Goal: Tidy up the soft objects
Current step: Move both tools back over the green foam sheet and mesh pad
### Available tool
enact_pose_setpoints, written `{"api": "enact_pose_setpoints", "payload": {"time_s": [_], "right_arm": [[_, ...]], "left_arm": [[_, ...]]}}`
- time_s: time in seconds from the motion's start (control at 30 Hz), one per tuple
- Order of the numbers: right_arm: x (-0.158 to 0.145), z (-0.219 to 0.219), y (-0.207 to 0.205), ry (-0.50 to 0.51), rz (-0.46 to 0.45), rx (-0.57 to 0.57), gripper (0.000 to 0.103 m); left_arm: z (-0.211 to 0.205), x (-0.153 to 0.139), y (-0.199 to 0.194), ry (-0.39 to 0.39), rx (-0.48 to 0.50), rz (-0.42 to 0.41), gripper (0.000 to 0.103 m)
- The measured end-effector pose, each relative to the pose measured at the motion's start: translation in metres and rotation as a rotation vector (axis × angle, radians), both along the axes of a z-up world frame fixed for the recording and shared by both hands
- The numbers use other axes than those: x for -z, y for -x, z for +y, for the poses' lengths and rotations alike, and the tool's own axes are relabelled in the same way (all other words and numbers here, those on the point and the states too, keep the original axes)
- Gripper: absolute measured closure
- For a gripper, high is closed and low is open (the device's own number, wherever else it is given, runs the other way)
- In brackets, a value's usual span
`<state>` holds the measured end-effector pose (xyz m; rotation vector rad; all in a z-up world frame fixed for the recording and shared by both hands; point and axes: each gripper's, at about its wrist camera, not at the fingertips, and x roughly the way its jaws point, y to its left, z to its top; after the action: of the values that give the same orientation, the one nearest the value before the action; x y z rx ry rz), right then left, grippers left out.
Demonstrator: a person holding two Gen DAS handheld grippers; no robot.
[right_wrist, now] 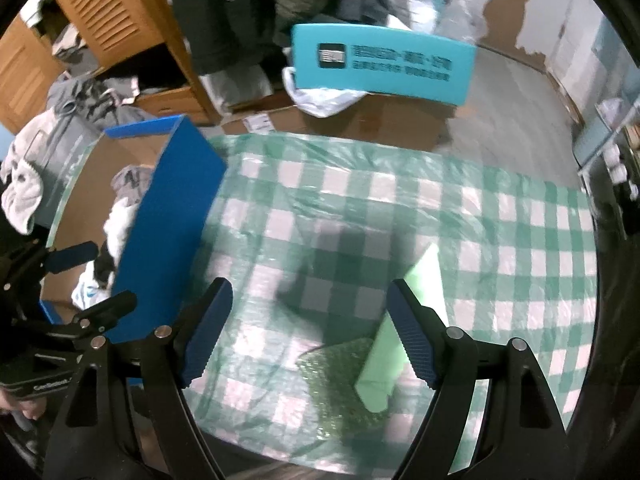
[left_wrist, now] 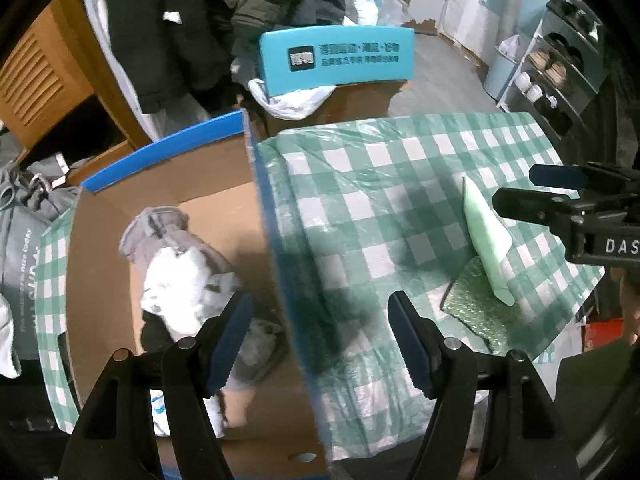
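Left wrist view: left gripper [left_wrist: 320,332] jaws spread wide, nothing between the pads, nothing touched. It hangs straddling the box's blue right wall [left_wrist: 280,248], left finger over the box interior, right finger over the tablecloth. Right wrist view: right gripper [right_wrist: 310,332] also wide apart and empty, above the table [right_wrist: 520,240]; its right finger sits in front of the pale green foam sheet [right_wrist: 424,280], contact not clear from this angle.

Table with green-and-white check cloth under clear plastic film, mostly bare in the middle and far half. Far edge meets a brown cardboard surface [right_wrist: 392,120] with a teal sign board [right_wrist: 380,64] and a white plastic bag [right_wrist: 324,100] behind it. Near edge runs just under the right gripper. Right side of the table is open up to its edge; shoe rack [left_wrist: 556,68] stands off beyond it.

Cardboard box [left_wrist: 100,248], blue outside, brown inside, open top, stands at the table's left end, its wall rising above the cloth. Inside: a heap of soft items, grey cloth [left_wrist: 160,228] at the far end, white crumpled fabric [left_wrist: 180,280] in the middle, darker pieces nearer, blurred.

On the cloth, near-right area: pale green foam sheet lying tilted, its lower end resting on a green bubble-wrap piece [right_wrist: 336,384]. Both well apart from the box.
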<state>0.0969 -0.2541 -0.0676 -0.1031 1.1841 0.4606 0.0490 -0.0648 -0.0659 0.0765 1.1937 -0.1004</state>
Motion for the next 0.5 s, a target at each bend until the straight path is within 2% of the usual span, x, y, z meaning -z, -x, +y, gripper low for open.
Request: {"api": "enact_pose_setpoints", "payload": {"time_s": [0.1, 0.2, 0.5], "right_arm": [[0.008, -0.016, -0.003, 0.011, 0.016, 0.032, 0.024], [0.019, -0.031, -0.005, 0.023, 0.041, 0.062, 0.024], [0.050, -0.056, -0.009, 0.053, 0.101, 0.110, 0.024]], "left_arm": [[-0.010, 0.006, -0.004, 0.003, 0.014, 0.015, 0.031], [-0.021, 0.011, -0.008, 0.000, 0.023, 0.007, 0.023], [-0.046, 0.020, -0.018, -0.002, 0.053, 0.027, 0.023]]}}
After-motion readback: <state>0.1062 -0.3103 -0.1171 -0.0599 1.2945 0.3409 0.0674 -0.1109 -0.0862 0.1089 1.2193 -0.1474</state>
